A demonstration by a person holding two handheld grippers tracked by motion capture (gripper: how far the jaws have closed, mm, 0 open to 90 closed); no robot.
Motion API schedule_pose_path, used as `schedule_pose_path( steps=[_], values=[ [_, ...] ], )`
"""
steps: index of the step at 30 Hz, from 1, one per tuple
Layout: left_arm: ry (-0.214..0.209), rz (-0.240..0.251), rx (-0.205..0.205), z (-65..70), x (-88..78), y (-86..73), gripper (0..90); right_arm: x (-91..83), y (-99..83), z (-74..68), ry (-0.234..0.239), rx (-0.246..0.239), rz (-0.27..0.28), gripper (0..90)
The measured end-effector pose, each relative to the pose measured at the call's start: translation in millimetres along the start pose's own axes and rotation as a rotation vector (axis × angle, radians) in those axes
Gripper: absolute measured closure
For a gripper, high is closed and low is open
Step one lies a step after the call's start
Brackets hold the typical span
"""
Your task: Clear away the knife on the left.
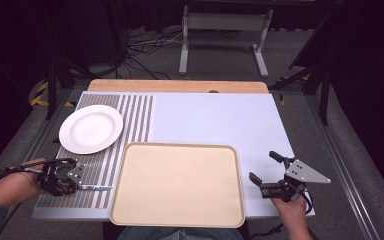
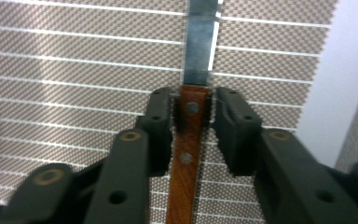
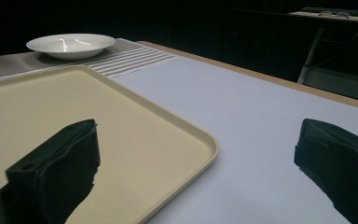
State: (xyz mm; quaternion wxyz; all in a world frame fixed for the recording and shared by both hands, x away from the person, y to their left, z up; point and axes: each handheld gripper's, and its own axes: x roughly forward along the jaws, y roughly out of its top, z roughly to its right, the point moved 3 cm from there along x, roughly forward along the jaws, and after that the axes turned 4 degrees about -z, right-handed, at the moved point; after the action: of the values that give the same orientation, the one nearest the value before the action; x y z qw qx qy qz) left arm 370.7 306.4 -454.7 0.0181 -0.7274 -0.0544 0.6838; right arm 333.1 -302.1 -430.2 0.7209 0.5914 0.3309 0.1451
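A knife (image 1: pixel 91 188) with a riveted brown wooden handle and a plain steel blade lies flat on the striped mat at the lower left of the high view, blade pointing right toward the frame's middle.

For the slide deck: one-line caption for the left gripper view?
Left tool brackets the knife by its wooden handle, blade pointing away over the striped placemat.
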Motion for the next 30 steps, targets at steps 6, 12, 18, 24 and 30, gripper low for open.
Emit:
schedule_pose_path(
  steps=[6, 12, 18, 24, 30],
  values=[
    [-0.02, -0.013, 0.039, 0.7, -0.1, 0.9, 77.3, -0.2, 0.1, -0.5, 0.005, 0.0, 0.001, 0.6],
    [-0.036, -0.016, 0.04, 0.5, 0.5, 1.7, 77.7, 0.0, 0.1, -1.1, 0.015, 0.001, 0.003, 0.6],
    [-0.032, -0.01, 0.05, -1.1, -0.1, 0.4, 77.8, 0.1, 0.0, -1.3, 0.019, 0.004, 0.0, 0.6],
    [-0.042, 0.004, 0.033, -1.9, -0.7, -0.8, 78.0, 0.8, -0.2, -1.2, 0.021, 0.004, -0.001, 0.6],
    [0.0, 0.022, 0.002, -3.5, -18.6, -7.2, 77.9, 1.7, -0.5, -1.4, 0.024, 0.007, -0.004, 0.6]
  ],
)
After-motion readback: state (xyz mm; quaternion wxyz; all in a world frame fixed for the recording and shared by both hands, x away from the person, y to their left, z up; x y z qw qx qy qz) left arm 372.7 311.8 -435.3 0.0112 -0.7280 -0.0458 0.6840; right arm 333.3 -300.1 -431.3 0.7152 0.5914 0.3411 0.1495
